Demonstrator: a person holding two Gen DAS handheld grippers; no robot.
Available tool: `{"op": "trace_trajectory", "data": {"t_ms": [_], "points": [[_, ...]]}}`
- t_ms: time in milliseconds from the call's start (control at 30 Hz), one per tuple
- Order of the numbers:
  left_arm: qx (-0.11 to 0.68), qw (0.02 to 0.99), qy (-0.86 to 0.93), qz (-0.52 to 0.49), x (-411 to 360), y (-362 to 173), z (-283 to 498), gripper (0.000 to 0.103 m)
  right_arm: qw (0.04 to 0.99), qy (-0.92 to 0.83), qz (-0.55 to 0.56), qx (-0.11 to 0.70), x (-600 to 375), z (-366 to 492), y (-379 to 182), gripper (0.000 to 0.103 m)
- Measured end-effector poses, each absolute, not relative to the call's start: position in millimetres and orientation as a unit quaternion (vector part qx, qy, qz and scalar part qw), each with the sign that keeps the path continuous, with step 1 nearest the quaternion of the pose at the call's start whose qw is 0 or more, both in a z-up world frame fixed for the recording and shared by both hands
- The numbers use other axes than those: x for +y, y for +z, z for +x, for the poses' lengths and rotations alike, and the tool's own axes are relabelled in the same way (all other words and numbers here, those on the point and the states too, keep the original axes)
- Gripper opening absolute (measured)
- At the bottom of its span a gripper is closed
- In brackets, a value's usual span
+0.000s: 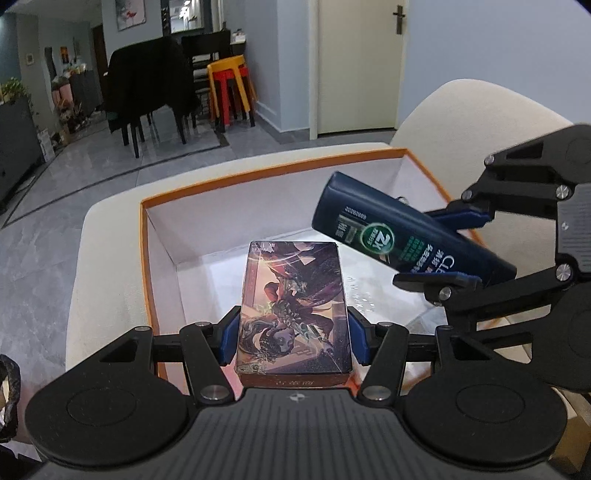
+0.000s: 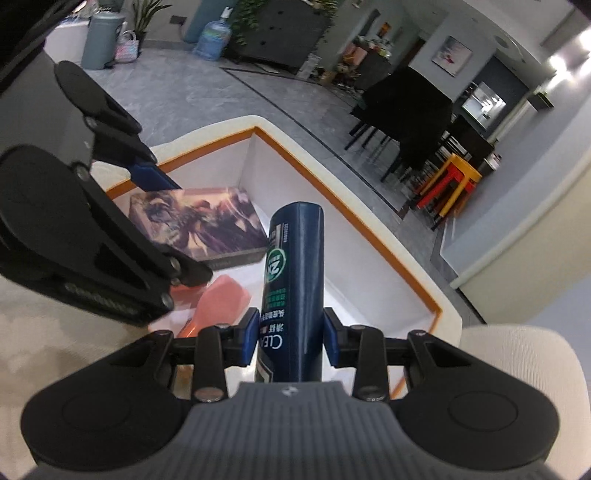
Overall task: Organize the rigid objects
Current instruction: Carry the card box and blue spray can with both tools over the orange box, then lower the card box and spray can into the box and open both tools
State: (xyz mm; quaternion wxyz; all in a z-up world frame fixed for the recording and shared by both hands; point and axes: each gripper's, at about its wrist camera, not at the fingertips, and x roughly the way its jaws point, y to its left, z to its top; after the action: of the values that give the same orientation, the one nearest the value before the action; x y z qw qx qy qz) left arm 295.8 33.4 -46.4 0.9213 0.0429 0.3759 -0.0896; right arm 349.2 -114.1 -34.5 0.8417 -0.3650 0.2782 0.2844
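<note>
Both loads were over the box [image 1: 258,173] then: the card box [image 1: 293,306] pinched flat in the left gripper [image 1: 293,334], the bottle [image 2: 295,280] clamped in the right gripper [image 2: 291,334]. Placing step, I reckoned. Something pink [image 2: 221,299], hard to identify, lay below; lowering needed clear spots.

A home: dining chairs [image 1: 147,85], stacked stools [image 1: 231,92], water jug [image 2: 213,38], houseplants [image 2: 147,14].

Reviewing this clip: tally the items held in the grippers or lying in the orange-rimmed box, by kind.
Illustrated card box, in left gripper: 1
Dark blue shampoo bottle, in right gripper: 1
Pink object in the orange-rimmed box: 1
Total: 3
</note>
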Motion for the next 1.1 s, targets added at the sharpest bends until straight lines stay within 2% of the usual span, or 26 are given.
{"op": "trace_trajectory", "data": {"t_ms": [533, 967, 1100], "points": [[0.413, 0.907, -0.068, 0.036, 45.6, -72.2, 315.5, 0.066, 0.756, 0.352, -0.481, 0.272, -81.2, 414.5, -57.5, 0.036], [0.407, 0.908, -0.059, 0.082, 34.8, -71.6, 316.5, 0.066, 0.646, 0.426, -0.615, 0.153, -62.6, 421.0, -83.9, 0.036], [0.403, 0.907, -0.061, 0.101, 28.9, -74.1, 313.0, 0.066, 0.630, 0.427, -0.633, 0.140, -55.6, 431.7, -92.3, 0.036]]}}
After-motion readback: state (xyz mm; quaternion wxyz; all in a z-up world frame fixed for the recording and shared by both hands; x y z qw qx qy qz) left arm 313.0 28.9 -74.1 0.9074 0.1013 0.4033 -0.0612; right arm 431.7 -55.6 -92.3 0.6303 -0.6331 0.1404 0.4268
